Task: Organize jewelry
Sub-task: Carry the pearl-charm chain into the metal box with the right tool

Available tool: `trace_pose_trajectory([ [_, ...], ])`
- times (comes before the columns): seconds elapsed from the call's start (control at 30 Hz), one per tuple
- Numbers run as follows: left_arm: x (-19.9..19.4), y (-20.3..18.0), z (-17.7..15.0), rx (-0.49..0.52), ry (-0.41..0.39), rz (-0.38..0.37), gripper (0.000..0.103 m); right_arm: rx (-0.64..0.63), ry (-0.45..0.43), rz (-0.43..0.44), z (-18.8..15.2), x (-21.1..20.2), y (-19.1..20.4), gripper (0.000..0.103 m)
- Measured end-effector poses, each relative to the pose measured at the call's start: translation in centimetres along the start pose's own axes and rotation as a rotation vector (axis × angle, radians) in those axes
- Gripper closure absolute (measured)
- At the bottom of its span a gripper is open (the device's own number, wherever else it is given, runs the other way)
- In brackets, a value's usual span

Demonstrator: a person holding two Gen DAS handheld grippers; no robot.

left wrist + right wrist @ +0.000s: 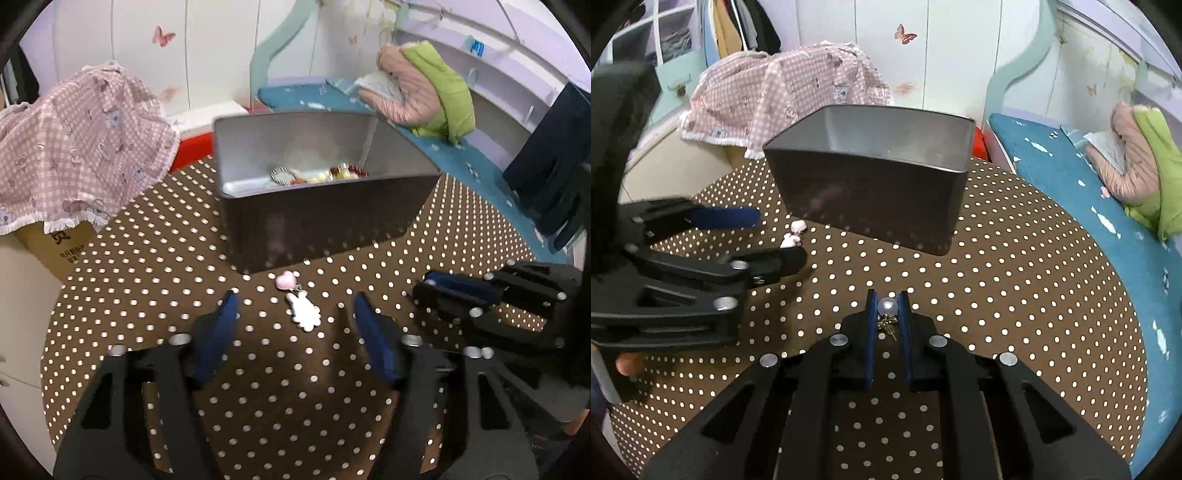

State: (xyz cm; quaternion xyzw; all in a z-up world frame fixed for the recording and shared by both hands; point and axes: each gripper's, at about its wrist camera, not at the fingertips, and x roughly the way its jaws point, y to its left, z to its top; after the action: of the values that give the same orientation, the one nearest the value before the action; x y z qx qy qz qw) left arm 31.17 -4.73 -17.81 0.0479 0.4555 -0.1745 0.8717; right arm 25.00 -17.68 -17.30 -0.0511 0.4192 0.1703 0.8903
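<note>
A grey metal box [317, 221] stands on the brown polka-dot table [147, 280]; several beads and rings [317, 175] lie inside it. A pink heart and white rabbit charm [301, 306] lies on the cloth just in front of the box. My left gripper [293, 308] is open, its blue pads either side of the charm. My right gripper [887, 301] is shut on a pearl earring [887, 306] with a small metal hook, held low over the table in front of the box [871, 192]. The charm also shows in the right wrist view [793, 234].
A pink checked cloth [74, 147] covers a cardboard box at the left. A teal bed [1108, 229] with a pink and green jacket [424, 92] runs along the right. White cupboards stand behind. The right gripper shows at the right of the left wrist view [491, 299].
</note>
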Motion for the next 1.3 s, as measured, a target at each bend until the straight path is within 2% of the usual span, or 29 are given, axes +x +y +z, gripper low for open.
trace_pose_trajectory([
  [0.1,0.5,-0.2,0.3,0.001,0.009,0.016,0.054,0.024,-0.013,0.022,0.2,-0.4,-0.3,0.093],
  [0.33,0.8,-0.5,0.5,0.044,0.019,0.082,0.087,0.054,-0.032,0.062,0.4,-1.2,-0.5,0.093],
  [0.53,-0.2,-0.1,-0.1,0.037,0.026,0.033,0.087,0.052,-0.052,0.066,0.7,-2.5,-0.4,0.093],
  [0.73,-4.4,-0.7,0.2,0.048,-0.044,-0.048,0.087,0.05,-0.093,0.08,1.6,-4.4,0.1,0.093],
  [0.93,-9.2,-0.3,2.9,0.021,-0.136,-0.143,0.087,0.085,-0.142,0.114,3.7,-6.3,-0.6,0.093],
  [1.03,-10.5,0.0,4.7,0.003,-0.168,-0.162,0.087,0.106,-0.155,0.129,5.2,-6.5,-0.9,0.093],
  [1.17,-10.7,1.0,7.0,-0.038,-0.164,-0.182,0.087,0.13,-0.161,0.151,6.9,-6.2,-1.3,0.093],
  [1.3,-8.8,2.1,8.6,-0.104,-0.122,-0.181,0.087,0.132,-0.152,0.149,8.1,-5.3,-1.4,0.093],
])
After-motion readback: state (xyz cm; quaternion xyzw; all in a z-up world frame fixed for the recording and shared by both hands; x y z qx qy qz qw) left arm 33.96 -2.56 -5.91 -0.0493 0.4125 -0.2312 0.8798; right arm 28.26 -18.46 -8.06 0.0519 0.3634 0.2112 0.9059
